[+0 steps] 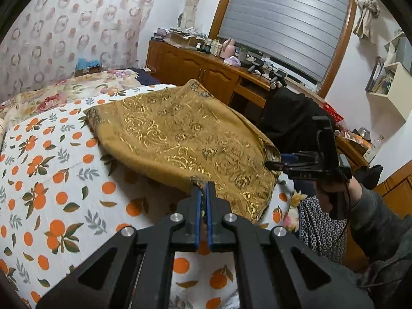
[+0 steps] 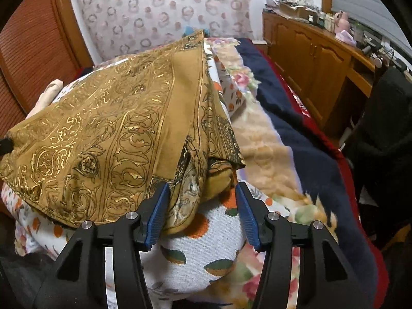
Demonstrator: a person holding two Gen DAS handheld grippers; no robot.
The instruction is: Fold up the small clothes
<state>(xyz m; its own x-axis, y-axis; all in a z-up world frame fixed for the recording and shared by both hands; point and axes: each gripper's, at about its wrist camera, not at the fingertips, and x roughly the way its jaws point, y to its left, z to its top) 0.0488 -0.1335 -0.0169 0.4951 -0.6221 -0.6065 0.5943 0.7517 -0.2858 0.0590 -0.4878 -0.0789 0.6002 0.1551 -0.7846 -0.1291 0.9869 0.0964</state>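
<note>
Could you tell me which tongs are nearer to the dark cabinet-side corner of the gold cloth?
Right. The right tongs stand open around that bunched corner of the gold cloth, pads off it. The left tongs are shut on the opposite near corner.

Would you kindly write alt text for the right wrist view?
The right gripper stands open around a bunched corner of a gold-patterned brown cloth, which drapes over an orange-print bedspread. Wooden cabinets line the wall to the right.
</note>
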